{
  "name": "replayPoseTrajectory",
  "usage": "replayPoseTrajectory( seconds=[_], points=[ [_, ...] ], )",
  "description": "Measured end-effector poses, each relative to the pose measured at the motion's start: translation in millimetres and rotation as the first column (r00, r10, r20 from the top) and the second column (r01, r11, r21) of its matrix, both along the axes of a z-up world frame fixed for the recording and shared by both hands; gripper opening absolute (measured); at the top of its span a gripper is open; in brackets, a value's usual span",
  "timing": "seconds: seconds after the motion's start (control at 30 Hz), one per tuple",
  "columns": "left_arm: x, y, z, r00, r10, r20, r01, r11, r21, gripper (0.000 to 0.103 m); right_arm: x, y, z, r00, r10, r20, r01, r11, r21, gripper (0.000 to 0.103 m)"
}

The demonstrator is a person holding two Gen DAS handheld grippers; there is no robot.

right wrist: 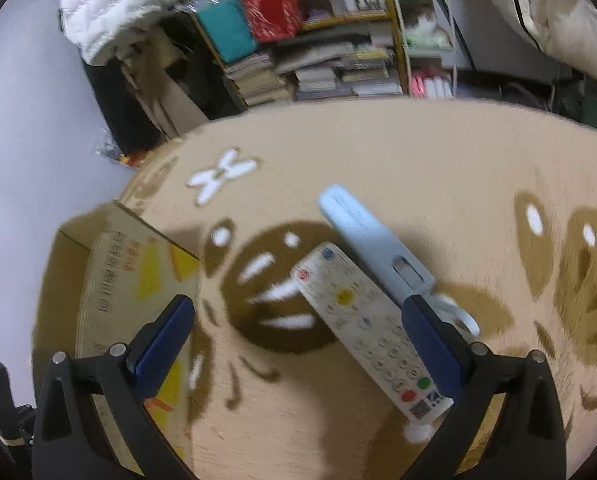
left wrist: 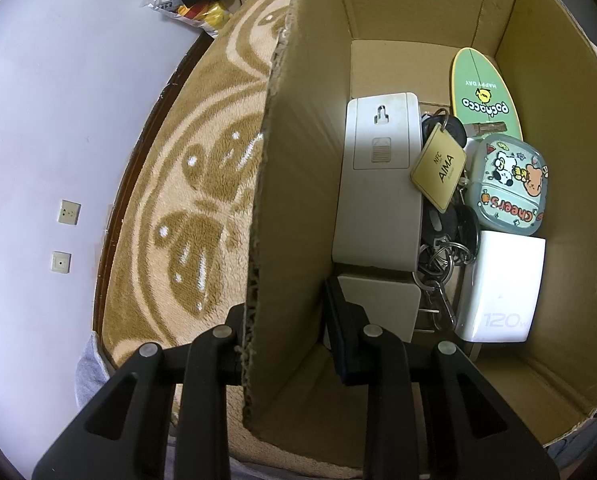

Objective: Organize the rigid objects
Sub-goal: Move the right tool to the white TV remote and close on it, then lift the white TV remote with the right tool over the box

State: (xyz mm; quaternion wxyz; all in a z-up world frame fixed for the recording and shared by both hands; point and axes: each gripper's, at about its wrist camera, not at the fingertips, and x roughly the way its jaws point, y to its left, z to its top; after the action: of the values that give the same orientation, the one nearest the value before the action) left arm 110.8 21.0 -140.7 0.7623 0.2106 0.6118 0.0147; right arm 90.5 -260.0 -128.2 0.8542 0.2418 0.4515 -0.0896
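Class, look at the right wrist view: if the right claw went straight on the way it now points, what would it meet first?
Most likely the white remote control lying on the patterned blanket, between the open right claw fingers. The pale blue device lies just beyond. Depth is unclear, so this is a judgement.

Shelf clutter (right wrist: 318, 52) far off smears into blur; cardboard wall (left wrist: 298, 200) hides the left gripper (left wrist: 286, 332) pad; key bunch (left wrist: 442, 240) half buried.
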Motion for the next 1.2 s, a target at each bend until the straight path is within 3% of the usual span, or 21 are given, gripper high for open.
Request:
replayPoseTrajectory(
  seconds=[0.13, 0.47, 0.6, 0.7, 0.73, 0.9, 1.0, 1.1, 1.2],
  points=[
    [1, 1, 0, 1.0, 0.002, -0.002, -0.002, 1.0, -0.003, 0.027, 3, -7, -12, 0.998, -0.006, -0.064, 0.005, 1.0, -0.006, 0.103],
    [1, 1, -1, 1.0, -0.001, -0.002, 0.001, 1.0, 0.0, 0.028, 9, -18, -22, 0.996, -0.03, -0.089, 0.026, 0.999, -0.044, 0.103],
    [1, 1, -1, 1.0, -0.001, -0.003, 0.001, 1.0, 0.002, 0.028, 10, -22, -33, 0.994, -0.029, -0.102, 0.028, 1.0, -0.006, 0.103],
    [1, 1, -2, 1.0, -0.003, -0.003, 0.003, 1.0, 0.007, 0.028, 12, -19, -42, 0.991, -0.004, -0.131, 0.007, 1.0, 0.023, 0.093],
    [1, 1, -2, 1.0, -0.003, -0.002, 0.003, 1.0, 0.007, 0.028, 12, -15, -42, 0.99, 0.007, -0.142, -0.008, 1.0, -0.007, 0.091],
    [1, 1, -2, 1.0, -0.003, -0.002, 0.003, 1.0, 0.008, 0.029, 12, -6, -42, 0.987, 0.038, -0.158, -0.049, 0.997, -0.062, 0.064],
    [1, 1, -2, 1.0, -0.003, -0.002, 0.003, 1.0, 0.007, 0.029, 12, 1, -40, 0.983, 0.046, -0.177, -0.068, 0.991, -0.118, 0.056],
    [1, 1, -2, 1.0, -0.004, -0.002, 0.004, 1.0, 0.008, 0.029, 10, 4, -34, 0.989, 0.04, -0.141, -0.058, 0.991, -0.123, 0.044],
    [1, 1, -2, 1.0, -0.004, -0.002, 0.004, 1.0, 0.008, 0.028, 8, 6, -24, 0.997, 0.0, -0.083, -0.009, 0.994, -0.109, 0.044]
  ],
)
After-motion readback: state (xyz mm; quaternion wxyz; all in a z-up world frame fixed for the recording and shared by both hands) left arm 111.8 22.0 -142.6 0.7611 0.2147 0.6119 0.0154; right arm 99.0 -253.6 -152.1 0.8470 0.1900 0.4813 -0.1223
